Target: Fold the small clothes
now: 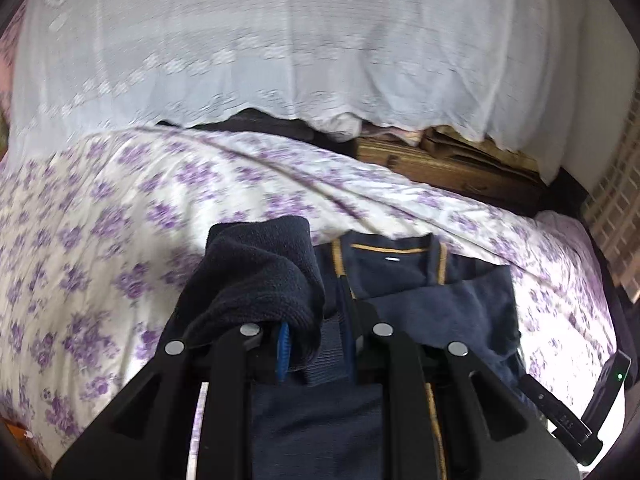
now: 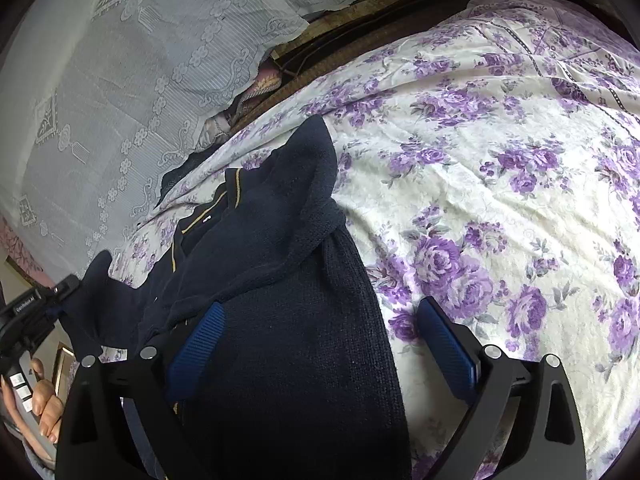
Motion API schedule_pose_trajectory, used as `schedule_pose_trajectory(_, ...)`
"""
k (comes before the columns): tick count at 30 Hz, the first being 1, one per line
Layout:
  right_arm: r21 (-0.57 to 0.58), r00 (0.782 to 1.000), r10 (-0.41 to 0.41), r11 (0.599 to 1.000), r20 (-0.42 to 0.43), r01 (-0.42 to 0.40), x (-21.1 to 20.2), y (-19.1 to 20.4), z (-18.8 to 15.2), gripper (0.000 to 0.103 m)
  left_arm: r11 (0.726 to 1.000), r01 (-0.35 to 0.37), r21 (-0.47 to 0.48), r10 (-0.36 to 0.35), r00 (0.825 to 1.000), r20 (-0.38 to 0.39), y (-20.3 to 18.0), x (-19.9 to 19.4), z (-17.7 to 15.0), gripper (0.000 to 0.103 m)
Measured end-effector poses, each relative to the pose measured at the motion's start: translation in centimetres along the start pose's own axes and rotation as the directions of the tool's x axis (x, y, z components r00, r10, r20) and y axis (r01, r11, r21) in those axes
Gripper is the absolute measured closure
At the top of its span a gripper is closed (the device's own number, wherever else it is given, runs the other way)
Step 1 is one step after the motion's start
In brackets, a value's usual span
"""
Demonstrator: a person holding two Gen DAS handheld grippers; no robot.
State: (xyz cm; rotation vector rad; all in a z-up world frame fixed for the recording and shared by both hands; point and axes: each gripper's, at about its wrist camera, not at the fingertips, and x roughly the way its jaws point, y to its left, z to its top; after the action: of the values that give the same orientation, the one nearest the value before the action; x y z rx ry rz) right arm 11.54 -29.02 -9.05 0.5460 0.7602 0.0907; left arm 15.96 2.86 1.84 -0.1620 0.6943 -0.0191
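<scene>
left wrist view: left gripper [image 1: 316, 354] w/ fingers pinched narrow on a fold of the navy sweater [image 1: 260, 280], dark knit bunched up over the left finger. just beyond, sweater's collar w/ yellow trim [image 1: 384, 249] lies flat on the floral bedsheet [image 1: 120, 208]. farther back, white lace curtain [image 1: 280, 40] hangs behind the bed.

right wrist view: right gripper [image 2: 324, 348] fingers spread wide, gripping nothing; left blue pad [image 2: 198, 350] rests on the knit, right pad over the sheet beside the sweater's edge. at left edge, the person's hand [image 2: 40, 404] w/ the other gripper.
</scene>
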Motion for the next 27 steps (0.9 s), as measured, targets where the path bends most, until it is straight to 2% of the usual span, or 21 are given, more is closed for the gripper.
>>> schedule_pose_trajectory(9,0.004,1.000,0.001,1.000,0.002,-0.001,0.0,0.0,0.1,0.005,0.989,0.026,0.144,-0.020,0.999,-0.040,-7.6,2.8,-2.1,0.085)
schedule_pose_trajectory(13,0.005,1.000,0.002,1.000,0.002,-0.002,0.0,-0.1,0.1,0.005,0.973,-0.005,0.230,0.027,0.996,-0.091,-10.1,6.2,-4.6,0.084)
schedule_pose_trajectory(14,0.007,1.000,0.004,1.000,0.002,-0.004,0.1,0.0,0.1,0.005,0.970,-0.016,0.244,0.044,0.993,-0.108,-10.4,7.2,-5.2,0.081)
schedule_pose_trajectory(16,0.007,1.000,0.004,1.000,0.002,-0.004,0.1,-0.1,0.1,0.005,0.962,-0.032,0.271,0.081,0.982,-0.172,-10.6,9.4,-6.8,0.064)
schedule_pose_trajectory(18,0.009,1.000,0.005,1.000,0.003,-0.005,0.1,-0.1,0.2,0.005,0.955,-0.054,0.290,0.103,0.983,-0.155,-10.6,9.5,-7.4,0.054)
schedule_pose_trajectory(20,0.009,1.000,0.005,1.000,0.002,-0.005,0.1,0.0,0.2,0.005,0.953,-0.042,0.299,0.087,0.986,-0.140,-10.6,8.7,-7.4,0.030)
schedule_pose_trajectory(21,0.009,1.000,0.006,1.000,0.002,-0.006,0.0,-0.1,0.2,0.005,0.955,-0.014,0.297,0.055,0.990,-0.131,-10.6,8.0,-7.3,0.013)
schedule_pose_trajectory(23,0.010,1.000,0.007,1.000,0.002,-0.007,0.1,-0.1,0.3,0.005,0.949,0.004,0.316,0.024,0.996,-0.086,-10.7,6.4,-7.4,0.010)
schedule_pose_trajectory(27,0.009,1.000,0.006,1.000,0.003,-0.006,0.0,-0.1,0.3,0.005,0.912,0.004,0.409,0.003,1.000,-0.017,-10.6,3.0,-7.3,0.007)
